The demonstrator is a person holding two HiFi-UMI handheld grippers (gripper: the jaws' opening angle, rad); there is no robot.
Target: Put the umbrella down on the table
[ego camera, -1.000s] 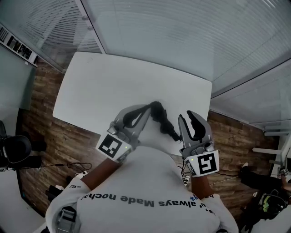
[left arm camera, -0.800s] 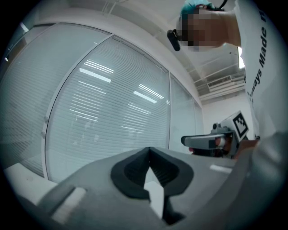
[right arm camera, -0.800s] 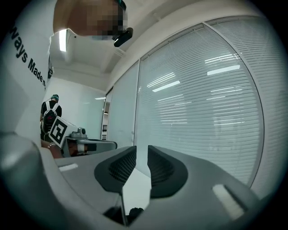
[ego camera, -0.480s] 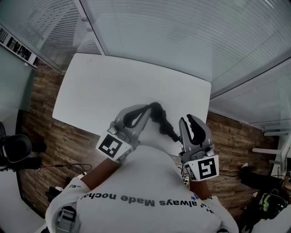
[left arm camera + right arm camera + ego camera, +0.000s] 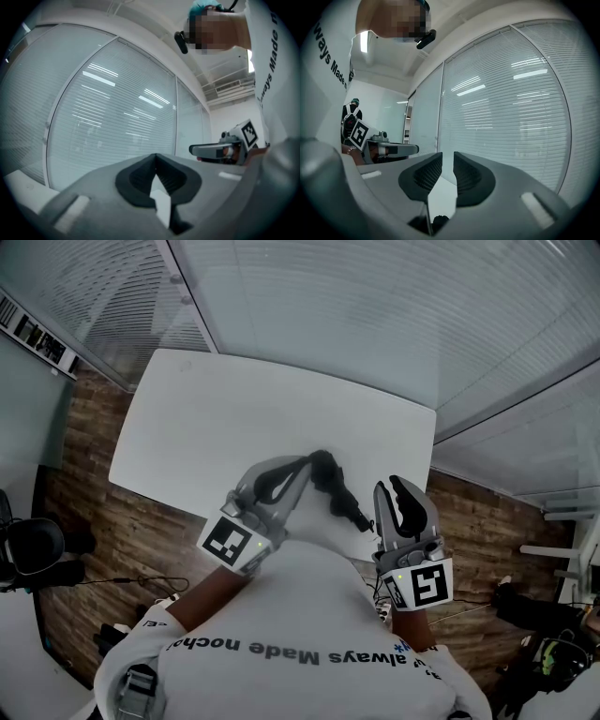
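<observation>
The black umbrella (image 5: 336,488) lay folded up on the white tabletop (image 5: 216,418), close to the edge nearest the person and between the two grippers. So the putting-down step looked as good as done. The left gripper (image 5: 305,463) had its tip right at the far end of the umbrella, and from above the two looked as if they touched. Its fingers (image 5: 136,180) were pressed together at the tips. Its own view showed only white tabletop through the little gap behind them, so I could not tell if they pinched some small bit of the umbrella. The right gripper (image 5: 389,486) was just beside the near end of the umbrella and did not seem to touch it. Its fingers (image 5: 468,180) were drawn in close, with only a thin slit between them and nothing in that slit. The next move, I think, called for little: make sure the left fingers let go, then pull both grippers back without bumping the umbrella, since it lay near the edge and could slide off. The umbrella's long side ran slantwise in the head view, from upper left to lower right. One end pointed toward the middle of the tabletop, the other toward the person and the right gripper. Which end was the handle I could not tell.
</observation>
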